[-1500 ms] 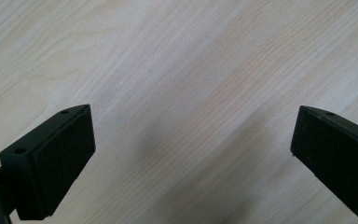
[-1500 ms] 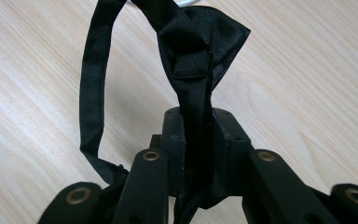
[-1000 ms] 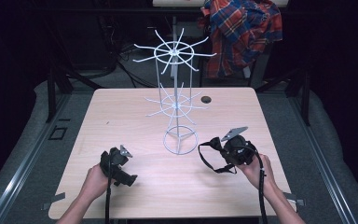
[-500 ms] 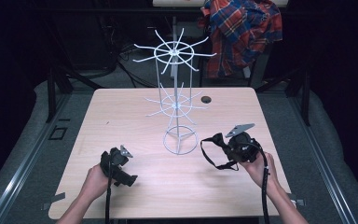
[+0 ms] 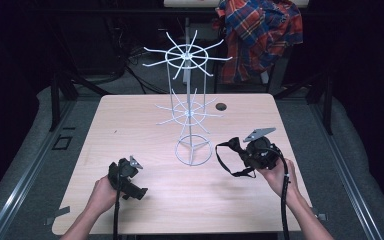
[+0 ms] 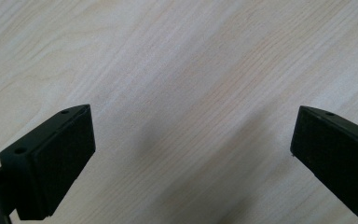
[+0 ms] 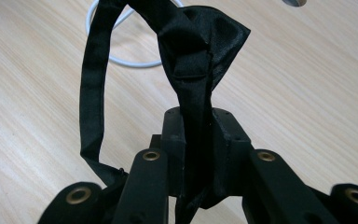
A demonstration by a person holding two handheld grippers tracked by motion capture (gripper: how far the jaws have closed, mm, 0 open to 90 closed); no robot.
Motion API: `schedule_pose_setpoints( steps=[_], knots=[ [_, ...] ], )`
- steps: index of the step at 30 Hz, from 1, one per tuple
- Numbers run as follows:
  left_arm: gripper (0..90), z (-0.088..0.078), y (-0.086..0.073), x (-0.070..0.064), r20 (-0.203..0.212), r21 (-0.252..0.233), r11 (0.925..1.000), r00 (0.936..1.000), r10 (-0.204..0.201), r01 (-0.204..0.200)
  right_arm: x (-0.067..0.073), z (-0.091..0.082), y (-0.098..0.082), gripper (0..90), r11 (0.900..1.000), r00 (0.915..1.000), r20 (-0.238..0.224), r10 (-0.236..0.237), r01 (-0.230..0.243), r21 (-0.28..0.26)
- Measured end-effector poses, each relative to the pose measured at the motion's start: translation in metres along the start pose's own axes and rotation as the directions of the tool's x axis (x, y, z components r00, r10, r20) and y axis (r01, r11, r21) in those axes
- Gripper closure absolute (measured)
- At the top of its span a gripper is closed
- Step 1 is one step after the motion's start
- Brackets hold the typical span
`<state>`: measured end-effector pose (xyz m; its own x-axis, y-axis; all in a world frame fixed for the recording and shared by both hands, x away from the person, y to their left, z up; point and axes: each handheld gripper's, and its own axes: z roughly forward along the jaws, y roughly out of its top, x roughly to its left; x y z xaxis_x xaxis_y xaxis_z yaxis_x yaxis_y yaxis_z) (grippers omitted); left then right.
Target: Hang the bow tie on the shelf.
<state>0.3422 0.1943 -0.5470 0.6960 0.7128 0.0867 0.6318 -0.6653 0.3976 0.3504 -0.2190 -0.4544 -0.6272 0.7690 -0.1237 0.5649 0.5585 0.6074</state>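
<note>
Dangling from closed right tongs (image 7: 196, 154): one black satin bow tie (image 7: 200, 42), looped strap; left tongs (image 6: 191, 154) open, empty; one white rack (image 5: 190, 107).

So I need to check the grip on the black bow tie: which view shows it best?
The right gripper view: the black bow tie fills it, pinched between the right gripper's shut jaws, strap looping left. The high view shows the tie small, hanging from that gripper. The left gripper view looks at bare table.
</note>
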Motion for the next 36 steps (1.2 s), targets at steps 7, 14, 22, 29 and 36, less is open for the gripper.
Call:
schedule_pose_setpoints(
  steps=[7, 14, 22, 29, 36],
  knots=[
    [0.0, 0.0, 0.0, 0.0, 0.002, -0.003, 1.0, 1.0, -0.001, 0.001, -0.004, -0.007, 0.01, 76.2, 0.999, 0.9999, 0.01, 0.011, -0.01, -0.033],
    [0.0, 0.0, 0.0, 0.0, 0.008, -0.009, 1.0, 1.0, -0.003, 0.003, -0.008, -0.011, 0.018, 76.2, 0.998, 0.9997, 0.012, 0.021, -0.02, -0.058],
    [0.0, 0.0, 0.0, 0.0, 0.009, -0.009, 1.0, 1.0, -0.003, 0.003, -0.014, -0.017, 0.027, 76.2, 0.993, 0.999, 0.013, 0.044, -0.042, -0.108],
    [0.0, 0.0, 0.0, 0.0, 0.01, -0.008, 1.0, 0.9999, -0.002, 0.002, -0.018, -0.023, 0.032, 76.2, 0.99, 0.9985, 0.019, 0.051, -0.048, -0.132],
    [0.0, 0.0, 0.0, 0.0, 0.009, -0.008, 1.0, 1.0, -0.003, 0.003, -0.021, -0.028, 0.035, 76.2, 0.986, 0.9977, 0.021, 0.064, -0.06, -0.157]
  ],
)
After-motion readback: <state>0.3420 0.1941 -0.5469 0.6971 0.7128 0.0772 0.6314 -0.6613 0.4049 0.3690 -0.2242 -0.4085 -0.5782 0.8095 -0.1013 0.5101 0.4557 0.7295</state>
